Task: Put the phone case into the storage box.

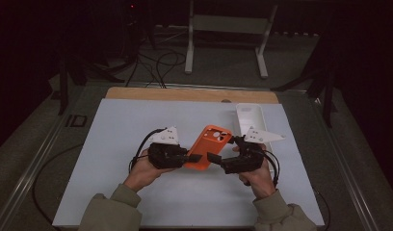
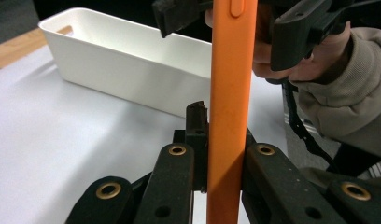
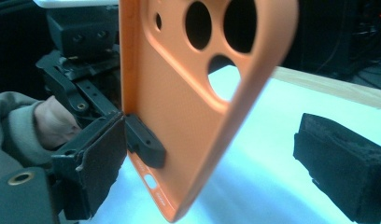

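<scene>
The left hand-held gripper (image 1: pixel 193 158) is clamped on the lower edge of the orange phone case (image 1: pixel 211 144), which is held up above the white tabletop (image 1: pixel 137 120) between the two hands. The right hand-held gripper (image 1: pixel 215 157) has its jaws apart, one on each side of the case (its pads do not touch it yet). The long axis of the case runs away from the person, so the right hand-held gripper is well placed to close across it. A white tray (image 2: pixel 123 60) stands just beyond the right hand-held gripper.
</scene>
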### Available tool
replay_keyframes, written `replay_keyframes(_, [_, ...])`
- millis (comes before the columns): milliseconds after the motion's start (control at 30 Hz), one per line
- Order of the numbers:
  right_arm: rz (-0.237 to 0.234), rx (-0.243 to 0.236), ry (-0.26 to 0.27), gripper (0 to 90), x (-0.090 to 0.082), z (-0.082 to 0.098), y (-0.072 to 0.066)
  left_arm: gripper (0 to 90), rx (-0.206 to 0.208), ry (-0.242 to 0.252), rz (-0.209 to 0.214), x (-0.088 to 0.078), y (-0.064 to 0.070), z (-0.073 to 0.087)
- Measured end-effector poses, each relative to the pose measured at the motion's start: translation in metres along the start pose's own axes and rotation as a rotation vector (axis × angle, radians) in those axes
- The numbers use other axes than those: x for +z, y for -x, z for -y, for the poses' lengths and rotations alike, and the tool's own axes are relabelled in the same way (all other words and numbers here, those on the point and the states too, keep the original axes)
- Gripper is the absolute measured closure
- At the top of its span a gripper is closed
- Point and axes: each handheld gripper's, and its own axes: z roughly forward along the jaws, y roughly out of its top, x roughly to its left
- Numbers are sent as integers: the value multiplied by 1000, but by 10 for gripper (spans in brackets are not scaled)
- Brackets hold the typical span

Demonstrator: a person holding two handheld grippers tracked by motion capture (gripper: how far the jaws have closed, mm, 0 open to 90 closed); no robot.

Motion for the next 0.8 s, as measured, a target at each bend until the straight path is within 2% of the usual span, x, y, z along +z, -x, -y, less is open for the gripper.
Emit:
replay_keyframes(133, [37, -20, -3, 89, -2, 0, 0, 857, -4, 15, -20, -3, 0, 0])
replay_keyframes(333, [60, -30, -7, 89, -5, 1, 1, 857, -11, 30, -45, -7, -2, 0])
replay_keyframes(800, [126, -66, -10, 89, -10, 2, 2, 857, -17, 62, -157, -16, -2, 0])
